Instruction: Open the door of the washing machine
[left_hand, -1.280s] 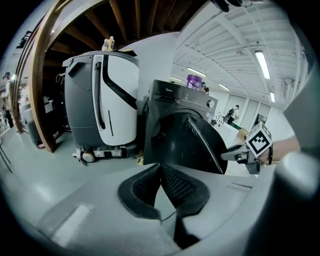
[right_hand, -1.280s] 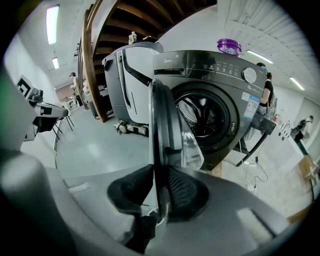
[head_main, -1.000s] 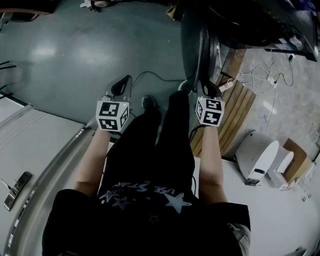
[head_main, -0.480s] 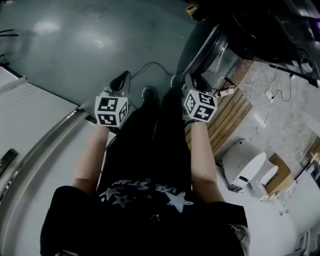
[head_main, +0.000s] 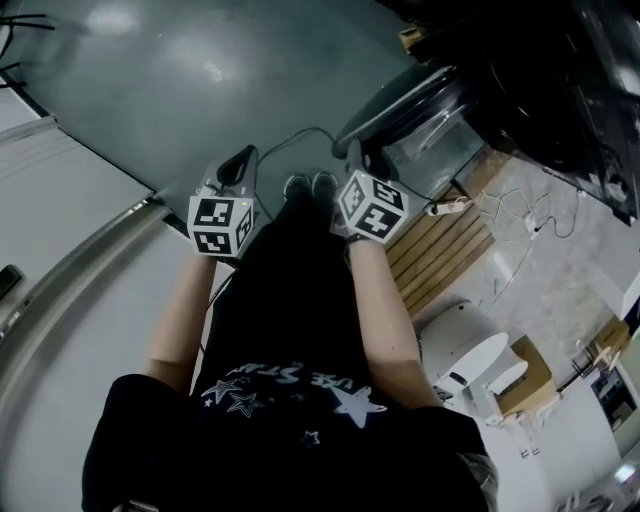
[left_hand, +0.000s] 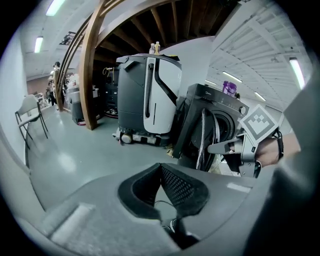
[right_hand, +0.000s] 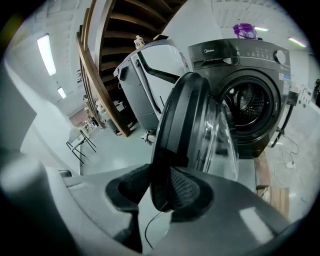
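- The door (right_hand: 192, 125) stands half open from the washing machine (right_hand: 250, 100), its dark rim (right_hand: 164, 150) between the jaws of our right gripper (right_hand: 160, 192). The jaws have just been opening, yet both pads look pressed on the rim.
- Our left gripper (left_hand: 162, 187) is spread and empty, with the door well off to its right.
- We judge the door stiff, hinged and fairly heavy, and its glass (right_hand: 220, 145) slippery, so we hold the rim.
- We count one door, one washing machine, two grippers.

Steep downward look over a person's black star-printed shirt (head_main: 290, 400), left claw (head_main: 238, 166) above grey floor (head_main: 150, 90), right claw (head_main: 352, 158) at the swung-out washing machine door (head_main: 425, 125), jaws just opened wider round its rim, wooden slats (head_main: 440, 250) alongside
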